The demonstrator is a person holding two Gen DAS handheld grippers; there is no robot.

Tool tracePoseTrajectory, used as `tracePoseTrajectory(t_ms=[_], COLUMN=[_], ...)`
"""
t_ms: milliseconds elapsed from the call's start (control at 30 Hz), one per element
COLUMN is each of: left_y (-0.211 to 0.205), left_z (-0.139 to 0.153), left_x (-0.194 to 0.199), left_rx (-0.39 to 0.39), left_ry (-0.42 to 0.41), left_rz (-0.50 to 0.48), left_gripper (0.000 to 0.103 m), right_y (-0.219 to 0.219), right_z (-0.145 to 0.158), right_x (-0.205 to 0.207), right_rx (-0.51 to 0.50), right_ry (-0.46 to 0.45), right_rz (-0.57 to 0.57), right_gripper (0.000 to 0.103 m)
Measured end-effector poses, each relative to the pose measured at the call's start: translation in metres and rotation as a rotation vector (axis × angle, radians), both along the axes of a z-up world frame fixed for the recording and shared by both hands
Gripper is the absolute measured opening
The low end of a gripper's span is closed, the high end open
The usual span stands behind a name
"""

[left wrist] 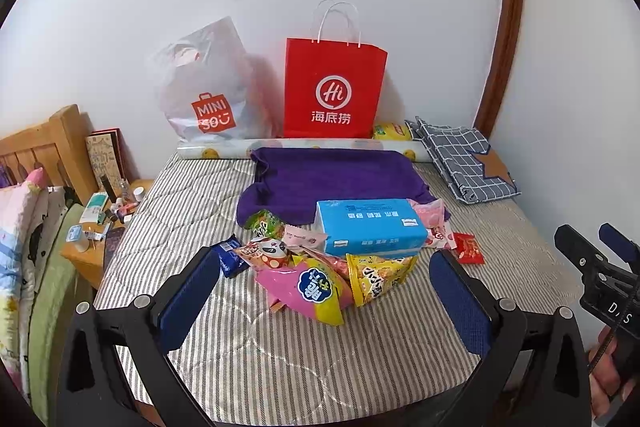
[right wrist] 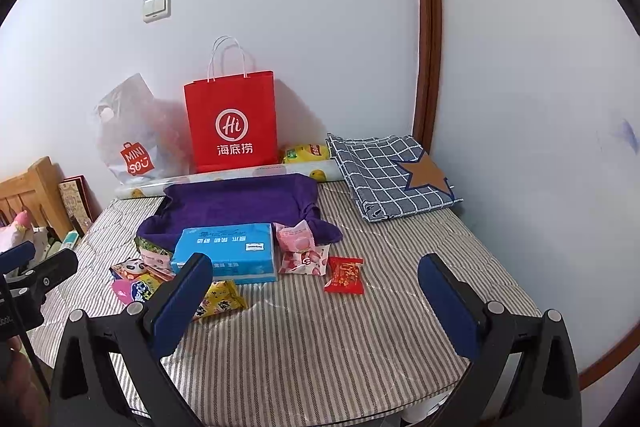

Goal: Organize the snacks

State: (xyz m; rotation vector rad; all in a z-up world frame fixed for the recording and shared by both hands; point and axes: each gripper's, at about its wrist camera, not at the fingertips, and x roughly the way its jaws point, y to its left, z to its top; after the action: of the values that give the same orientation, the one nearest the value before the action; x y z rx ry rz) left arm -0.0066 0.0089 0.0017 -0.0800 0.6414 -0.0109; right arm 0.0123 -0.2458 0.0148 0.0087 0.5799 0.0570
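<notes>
Snack packets [left wrist: 320, 267]: heaped loose mid-bed beside blue tissue pack [left wrist: 370, 227], unsorted. Left tongs [left wrist: 324, 301], right tongs [right wrist: 316, 301]: spread wide, empty, poised short of heap, likely for first pick.

Both grippers [left wrist: 324, 301] [right wrist: 316, 301] have black frames, silver screws and blue-padded jaws.

A: What's behind the purple towel [left wrist: 336, 179]?
B: A red paper bag [left wrist: 334, 89] against the wall; a white plastic bag [left wrist: 206, 91] to its left.
A: And right of the towel?
B: Folded checked cloth [right wrist: 390, 175].
</notes>
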Motion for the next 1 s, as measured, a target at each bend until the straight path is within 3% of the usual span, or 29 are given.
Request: tracePoseTrajectory(t_ms=[1000], left_y=[0.0034], left_z=[0.0074], left_x=[-0.0023], left_rx=[-0.003], left_ry=[0.0], left_rz=[0.004], left_gripper=[0.103], right_y=[0.0031], right_z=[-0.0026], right_x=[0.0003], right_rx=[-0.001], right_ry=[0.009], right_rz=[0.005], right_gripper=[0.103])
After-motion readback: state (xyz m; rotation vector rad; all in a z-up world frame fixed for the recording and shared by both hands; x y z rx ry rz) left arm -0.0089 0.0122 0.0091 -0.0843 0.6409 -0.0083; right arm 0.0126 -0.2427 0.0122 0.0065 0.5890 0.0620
